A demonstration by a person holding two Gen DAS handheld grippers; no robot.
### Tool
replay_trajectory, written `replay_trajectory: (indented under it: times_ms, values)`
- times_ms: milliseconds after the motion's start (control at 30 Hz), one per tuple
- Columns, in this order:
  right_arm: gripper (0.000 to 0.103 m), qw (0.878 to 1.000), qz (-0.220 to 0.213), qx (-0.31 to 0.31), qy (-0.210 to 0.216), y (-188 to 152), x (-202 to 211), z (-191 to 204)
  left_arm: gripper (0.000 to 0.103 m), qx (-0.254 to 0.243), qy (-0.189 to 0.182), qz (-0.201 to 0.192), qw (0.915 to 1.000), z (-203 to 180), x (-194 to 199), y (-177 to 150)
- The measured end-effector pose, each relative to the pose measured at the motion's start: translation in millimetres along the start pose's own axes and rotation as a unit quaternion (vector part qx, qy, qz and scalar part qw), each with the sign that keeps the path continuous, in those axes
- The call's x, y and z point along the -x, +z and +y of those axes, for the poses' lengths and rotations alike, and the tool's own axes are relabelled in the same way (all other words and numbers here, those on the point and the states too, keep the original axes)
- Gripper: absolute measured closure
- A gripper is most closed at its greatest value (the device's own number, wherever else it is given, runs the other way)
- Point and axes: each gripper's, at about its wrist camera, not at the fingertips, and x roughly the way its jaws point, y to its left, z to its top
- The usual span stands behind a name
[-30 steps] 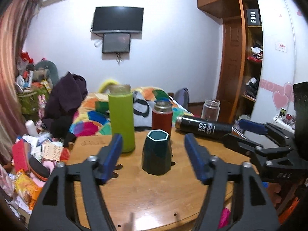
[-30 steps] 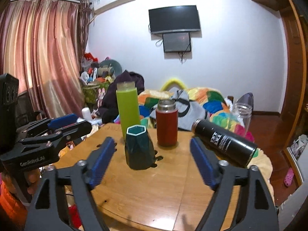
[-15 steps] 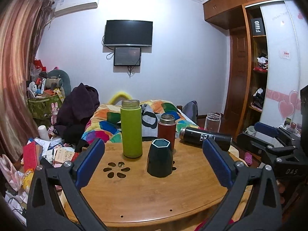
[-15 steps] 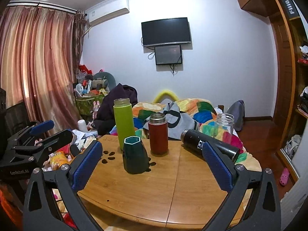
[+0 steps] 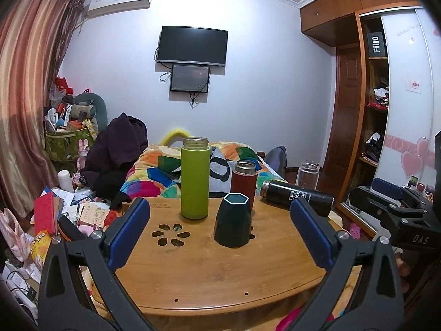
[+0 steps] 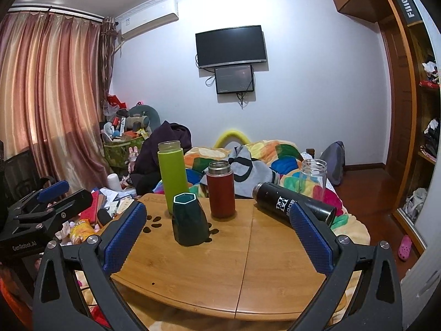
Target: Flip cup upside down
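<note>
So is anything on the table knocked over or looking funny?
Yes. The black bottle lies on its side at the table's right edge, while the green bottle, red flask and dark green cup all stand upright. Nothing looks spilled.

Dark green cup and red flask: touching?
Apart. Right wrist view shows bare table between dark green cup and red flask.

Both grippers: black frames, silver screws, blue pads [image 6: 124, 237]; left gripper [image 5: 220, 229] pads maybe smoother.
</note>
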Motion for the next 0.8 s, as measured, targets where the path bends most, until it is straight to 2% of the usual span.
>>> replay_trajectory:
  times_ms: [800]
  values:
    - [0.0, 1.0, -0.003, 0.0, -0.001, -0.3, -0.4, -1.4, 0.0, -0.003, 0.008, -0.007, 0.9999, 1.7, 1.7, -1.4]
